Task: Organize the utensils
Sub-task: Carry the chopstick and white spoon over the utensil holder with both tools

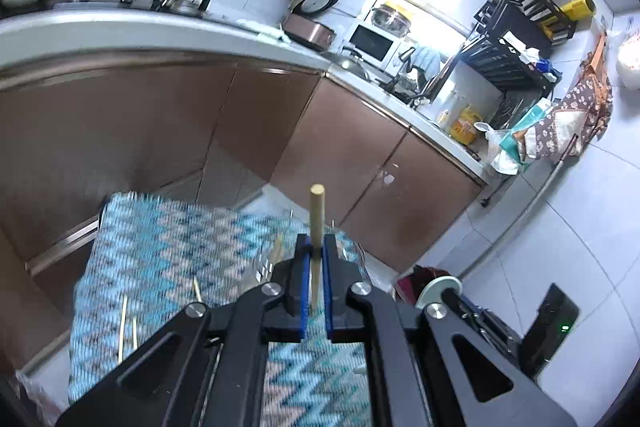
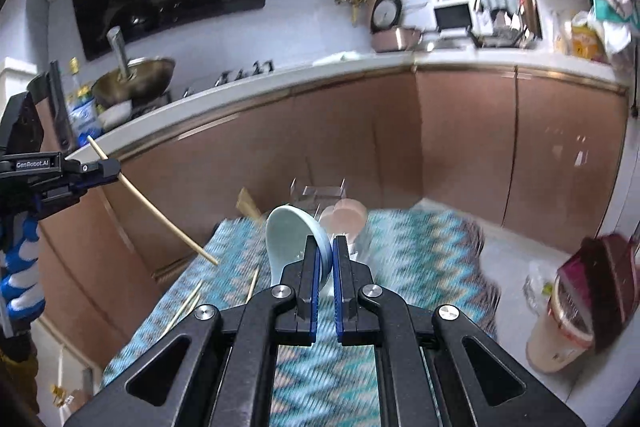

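Left wrist view: left tool (image 1: 316,247) is clenched on a thin round wooden chopstick (image 1: 317,223) sticking up at 12 o'clock over the zigzag teal woven mat (image 1: 160,247). I'd keep it upright for the clear holder.

Right wrist view adds more: right tool (image 2: 326,251) pinches a pale blue ceramic spoon (image 2: 294,239), with the clear acrylic organizer (image 2: 320,193) at 12 o'clock and loose chopsticks (image 2: 188,303) at 9 on the mat.

Both wrist views above zigzag cloth (image 1: 160,247), facing cabinets (image 2: 460,131).
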### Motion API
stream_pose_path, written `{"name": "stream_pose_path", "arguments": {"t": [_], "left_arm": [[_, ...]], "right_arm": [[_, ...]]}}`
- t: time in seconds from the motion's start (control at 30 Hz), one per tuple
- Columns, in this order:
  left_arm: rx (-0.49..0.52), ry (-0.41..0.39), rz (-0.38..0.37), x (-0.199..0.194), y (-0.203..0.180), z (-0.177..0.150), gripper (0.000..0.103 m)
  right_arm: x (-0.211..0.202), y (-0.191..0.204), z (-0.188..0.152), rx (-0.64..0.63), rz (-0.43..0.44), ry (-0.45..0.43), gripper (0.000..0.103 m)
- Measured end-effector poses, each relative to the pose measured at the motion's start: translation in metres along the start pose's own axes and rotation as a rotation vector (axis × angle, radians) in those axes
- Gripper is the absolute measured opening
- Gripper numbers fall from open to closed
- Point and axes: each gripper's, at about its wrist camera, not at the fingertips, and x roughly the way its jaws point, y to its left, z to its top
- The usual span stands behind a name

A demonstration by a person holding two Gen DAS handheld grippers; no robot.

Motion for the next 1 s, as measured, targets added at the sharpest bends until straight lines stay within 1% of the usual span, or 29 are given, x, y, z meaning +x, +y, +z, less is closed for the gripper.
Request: {"name": "stream_pose_path", "arguments": {"t": [0.13, 0.23, 0.43, 0.5, 0.57, 0.73, 0.87, 0.93, 1.0], "left_arm": [[0.047, -0.032, 0.035, 0.032, -0.016, 0.018, 0.005], [0.089, -0.055, 0.095, 0.058, -0.026, 0.027, 0.005], [0.123, -0.029, 0.164, 0.111, -0.027, 0.026, 0.005], [0.123, -0.016, 0.172, 0.122, -0.024, 0.021, 0.005], [0.125, 0.002, 0.184, 0.136, -0.020, 0.012, 0.005], [0.120, 0.036, 0.198, 0.156, -0.009, -0.001, 0.005], [0.113, 0.068, 0.209, 0.170, 0.000, -0.010, 0.005], [0.113, 0.086, 0.229, 0.176, 0.003, -0.015, 0.005], [0.117, 0.088, 0.239, 0.178, 0.005, -0.018, 0.005]], "right_arm": [[0.022, 0.003, 0.030, -0.037, -0.058, -0.067, 0.006], [0.040, 0.008, 0.045, -0.066, -0.096, -0.100, 0.007], [0.079, 0.019, 0.060, -0.147, -0.184, -0.142, 0.006], [0.093, 0.022, 0.060, -0.173, -0.218, -0.144, 0.007], [0.105, 0.022, 0.057, -0.180, -0.233, -0.135, 0.006], [0.130, 0.019, 0.041, -0.204, -0.287, -0.111, 0.007], [0.144, 0.018, 0.030, -0.199, -0.289, -0.092, 0.007], [0.150, 0.016, 0.023, -0.197, -0.288, -0.073, 0.007], [0.157, 0.015, 0.019, -0.191, -0.281, -0.055, 0.007]]}}
